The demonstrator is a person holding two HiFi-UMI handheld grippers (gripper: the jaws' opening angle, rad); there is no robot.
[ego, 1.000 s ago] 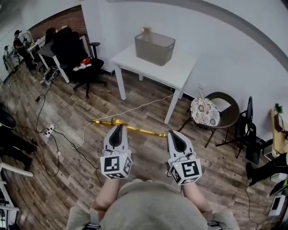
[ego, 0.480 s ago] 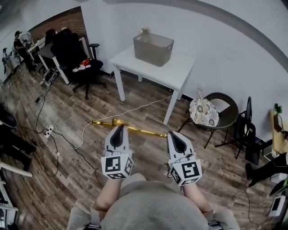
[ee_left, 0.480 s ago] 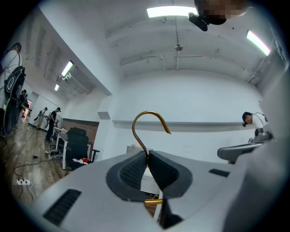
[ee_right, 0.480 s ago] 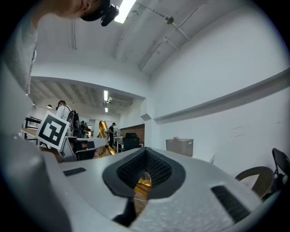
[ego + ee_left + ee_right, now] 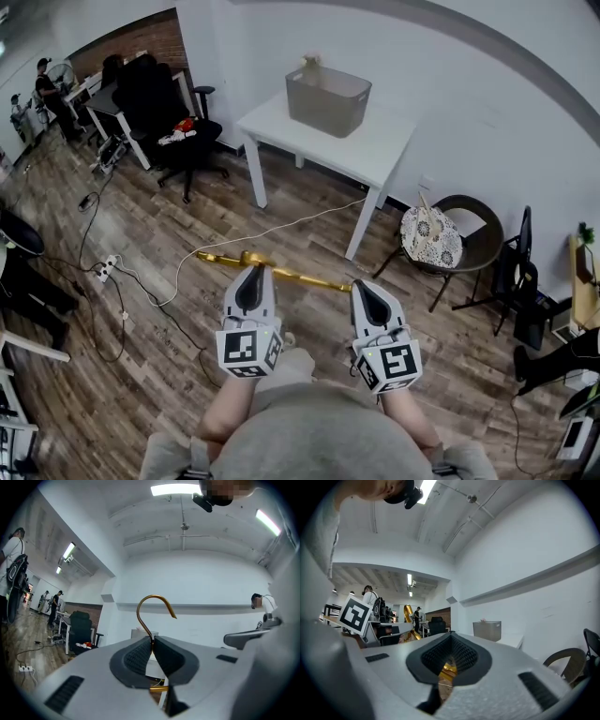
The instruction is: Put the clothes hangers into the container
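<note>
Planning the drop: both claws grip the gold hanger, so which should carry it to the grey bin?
Left, probably. The left claw clamps the hanger below its hook, near its middle; the right claw pinches only one end.

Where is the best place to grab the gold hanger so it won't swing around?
I'd take two spots: the thin neck under the hook, and the bar near its other end. The gold hanger is long and held level, so one grip might let it tip. Come from the person's side: left gripper shut on the neck, right gripper on the bar.
</note>
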